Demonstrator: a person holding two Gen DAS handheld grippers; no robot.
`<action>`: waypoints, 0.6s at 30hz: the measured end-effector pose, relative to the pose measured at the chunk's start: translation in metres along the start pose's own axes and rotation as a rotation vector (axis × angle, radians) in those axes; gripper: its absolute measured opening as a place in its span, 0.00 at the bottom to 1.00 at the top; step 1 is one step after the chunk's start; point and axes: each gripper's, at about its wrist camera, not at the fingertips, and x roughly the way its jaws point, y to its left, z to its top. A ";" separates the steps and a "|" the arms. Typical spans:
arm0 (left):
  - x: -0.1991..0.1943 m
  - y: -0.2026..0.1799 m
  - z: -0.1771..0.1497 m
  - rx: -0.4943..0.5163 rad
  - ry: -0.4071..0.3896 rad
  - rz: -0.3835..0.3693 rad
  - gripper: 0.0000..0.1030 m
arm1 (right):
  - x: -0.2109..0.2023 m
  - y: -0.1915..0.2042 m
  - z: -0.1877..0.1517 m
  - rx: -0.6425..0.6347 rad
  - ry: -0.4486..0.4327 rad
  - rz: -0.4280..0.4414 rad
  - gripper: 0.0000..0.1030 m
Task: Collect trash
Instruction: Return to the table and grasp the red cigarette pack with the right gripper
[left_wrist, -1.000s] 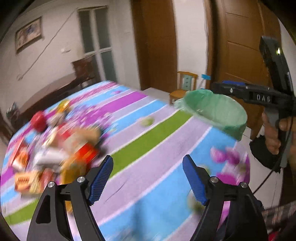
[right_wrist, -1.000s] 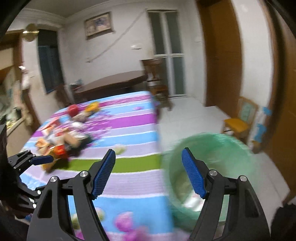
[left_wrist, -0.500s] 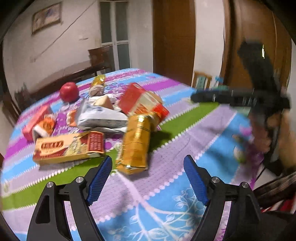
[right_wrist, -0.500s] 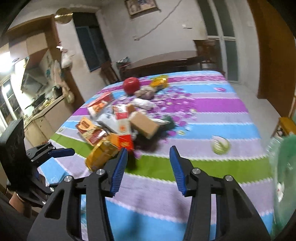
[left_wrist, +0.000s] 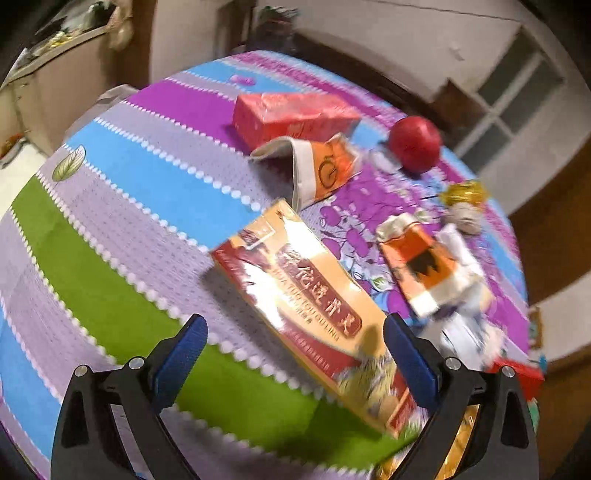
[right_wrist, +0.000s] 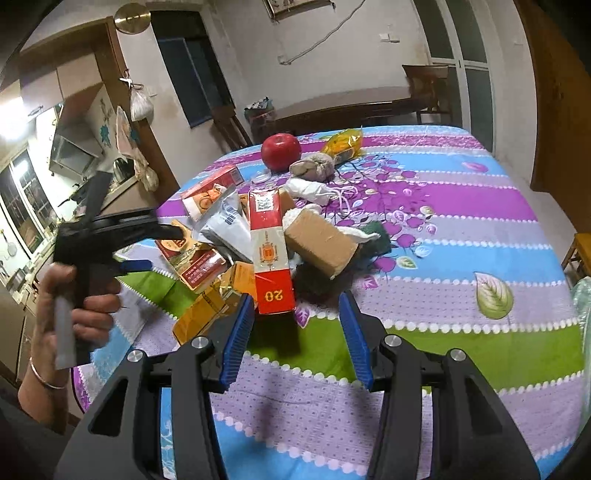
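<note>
A heap of trash lies on the striped tablecloth (right_wrist: 461, 240). In the left wrist view my left gripper (left_wrist: 293, 349) is open, its jaws either side of the near end of a flat red and gold box (left_wrist: 299, 291), not touching it. An orange packet (left_wrist: 417, 262), an orange and white carton (left_wrist: 325, 170) and a red box (left_wrist: 291, 114) lie beyond. In the right wrist view my right gripper (right_wrist: 297, 332) is open and empty, just before a tall red and white carton (right_wrist: 269, 243). A brown cardboard block (right_wrist: 319, 242) lies to its right. The left gripper also shows at the left of the right wrist view (right_wrist: 136, 245).
A red apple (right_wrist: 280, 149), a yellow wrapper (right_wrist: 343, 142) and a grey cloth ball (right_wrist: 314, 166) lie at the back of the heap. A green bin bag's edge (right_wrist: 583, 295) shows at the far right. A dark table and chair stand behind.
Both grippers have swung from the green bin to the heap. The left one moved left and closer, now over the flat box. The right one closed in on the red and white carton.
</note>
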 end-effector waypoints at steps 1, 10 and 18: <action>0.003 -0.004 0.000 -0.009 -0.014 0.023 0.95 | 0.000 0.000 0.000 0.001 0.002 0.003 0.46; 0.015 -0.025 0.002 0.004 -0.064 0.121 0.95 | 0.011 0.004 0.003 -0.029 0.022 0.010 0.46; 0.000 -0.015 -0.018 0.090 -0.088 0.031 0.73 | 0.022 0.005 0.013 -0.044 0.050 0.049 0.41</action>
